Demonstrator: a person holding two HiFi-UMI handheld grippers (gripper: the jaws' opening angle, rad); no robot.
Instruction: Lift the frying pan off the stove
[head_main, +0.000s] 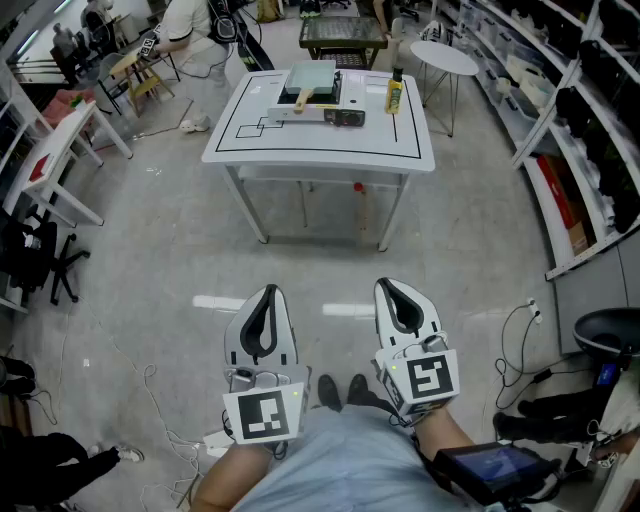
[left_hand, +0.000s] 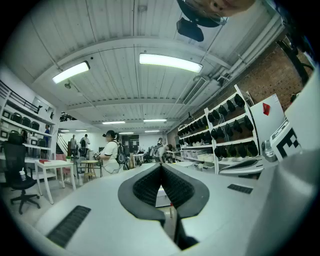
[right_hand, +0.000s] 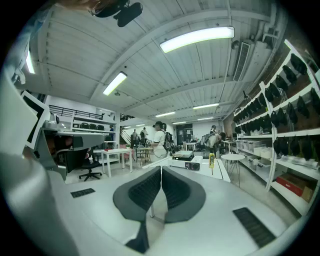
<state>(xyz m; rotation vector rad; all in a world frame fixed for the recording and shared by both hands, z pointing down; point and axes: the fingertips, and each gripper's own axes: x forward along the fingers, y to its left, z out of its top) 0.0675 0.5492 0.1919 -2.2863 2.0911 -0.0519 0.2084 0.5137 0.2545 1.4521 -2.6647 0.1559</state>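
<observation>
Bearing markers (head_main: 262, 417), left tongs (head_main: 267, 292), right tongs (head_main: 388, 286), closed

Smooth white surface (head_main: 318, 150), glossy grey floor (head_main: 150, 250); left tool (head_main: 268, 291) and right tool (head_main: 389, 285) matt pale plastic, ribbed black pads (right_hand: 145, 192).

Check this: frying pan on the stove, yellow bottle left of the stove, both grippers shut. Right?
Not quite. The head view shows the yellow bottle to the right of the stove. The frying pan does sit on the stove, and the left gripper and right gripper are shut.
</observation>
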